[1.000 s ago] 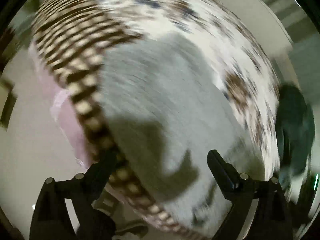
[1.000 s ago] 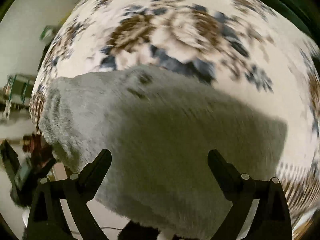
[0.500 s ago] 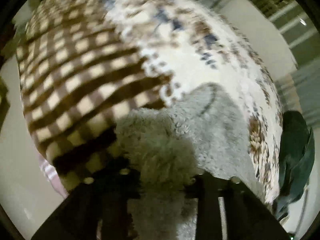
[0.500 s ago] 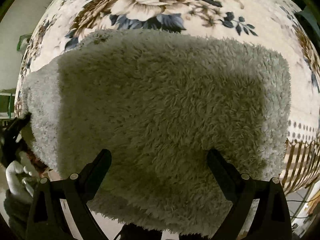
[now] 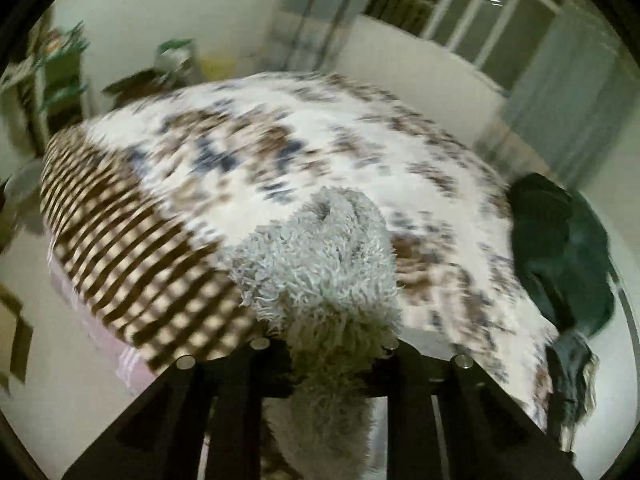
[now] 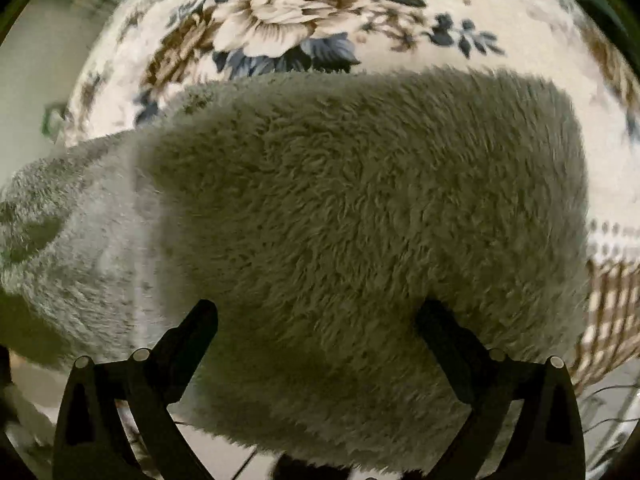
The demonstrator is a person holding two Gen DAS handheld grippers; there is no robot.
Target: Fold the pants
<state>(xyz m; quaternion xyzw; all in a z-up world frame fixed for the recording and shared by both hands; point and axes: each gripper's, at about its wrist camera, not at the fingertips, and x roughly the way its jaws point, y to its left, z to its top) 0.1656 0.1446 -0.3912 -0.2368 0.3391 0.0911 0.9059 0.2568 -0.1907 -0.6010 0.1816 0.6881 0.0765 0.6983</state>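
The pants are grey and fluffy (image 6: pixel 340 216). They lie on a bed with a floral cover (image 6: pixel 304 12). In the left wrist view my left gripper (image 5: pixel 326 354) is shut on a bunched end of the pants (image 5: pixel 320 264) and holds it lifted above the bed. In the right wrist view my right gripper (image 6: pixel 316 316) is open, its two fingers spread just over the near part of the flat grey fabric. The left end of the pants (image 6: pixel 52 216) rises off the bed there.
The bed cover has a brown checked border (image 5: pixel 132 248) at its near left edge. A dark green garment (image 5: pixel 560 264) lies on the bed's right side. Shelves (image 5: pixel 52 76) and a window (image 5: pixel 480 4) stand behind the bed. Pale floor (image 5: pixel 60 392) lies left of the bed.
My left gripper closed on the end of the pants and lifted it up off the bed. My right gripper stayed open over the fabric and moved slightly closer.
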